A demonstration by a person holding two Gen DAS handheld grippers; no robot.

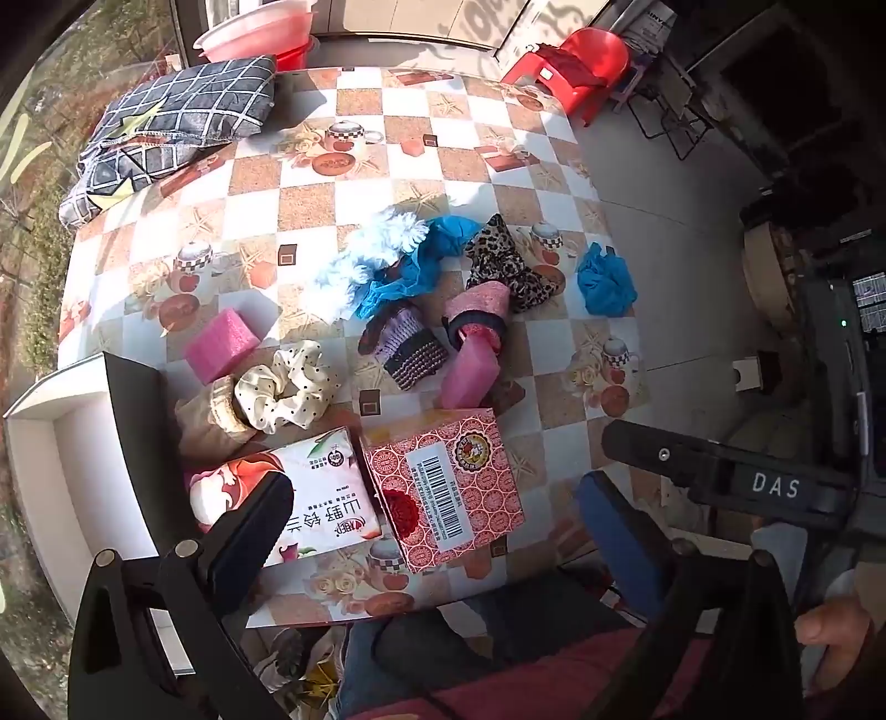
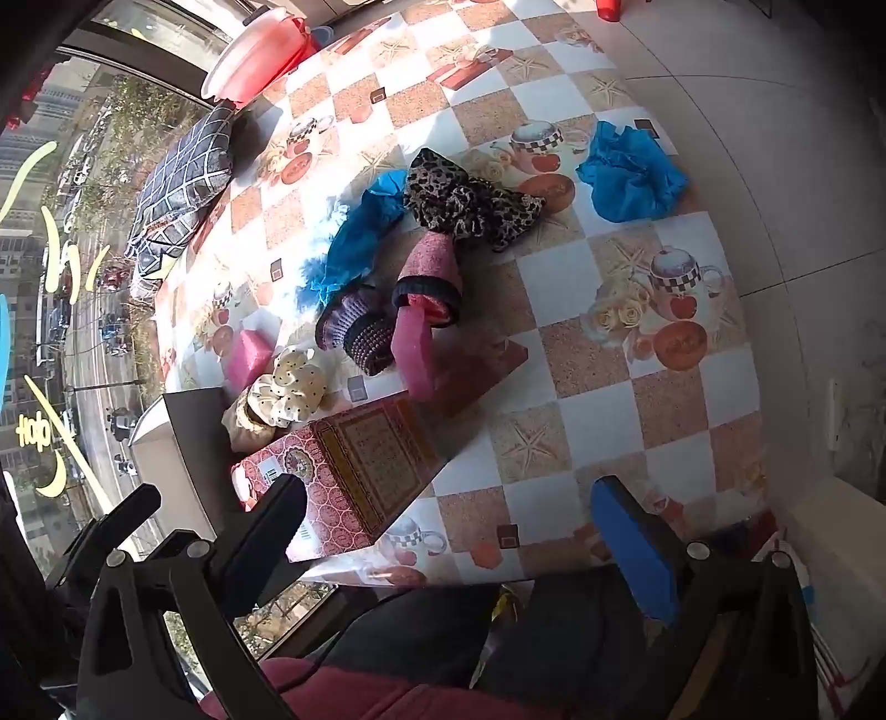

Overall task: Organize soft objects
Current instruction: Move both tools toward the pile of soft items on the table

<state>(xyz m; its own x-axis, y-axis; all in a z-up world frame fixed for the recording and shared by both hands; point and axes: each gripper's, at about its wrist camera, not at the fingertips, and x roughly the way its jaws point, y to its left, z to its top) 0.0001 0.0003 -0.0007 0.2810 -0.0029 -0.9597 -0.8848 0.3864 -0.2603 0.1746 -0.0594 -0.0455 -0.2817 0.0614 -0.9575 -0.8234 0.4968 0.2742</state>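
Note:
Soft things lie scattered on the checked table: a cream dotted scrunchie, a pink foam block, a purple knit piece, a pink sponge in a pink cuff, a leopard cloth, blue cloths and white-blue fluff. My left gripper is open and empty above the near edge, over a red patterned box. My right gripper is open and empty, above the same edge. The scrunchie, leopard cloth and blue cloth also show in the right wrist view.
A tissue pack lies beside the red box. A white bin with a dark flap stands at the table's left. A plaid cushion lies at the far left, a pink basin and a red chair behind.

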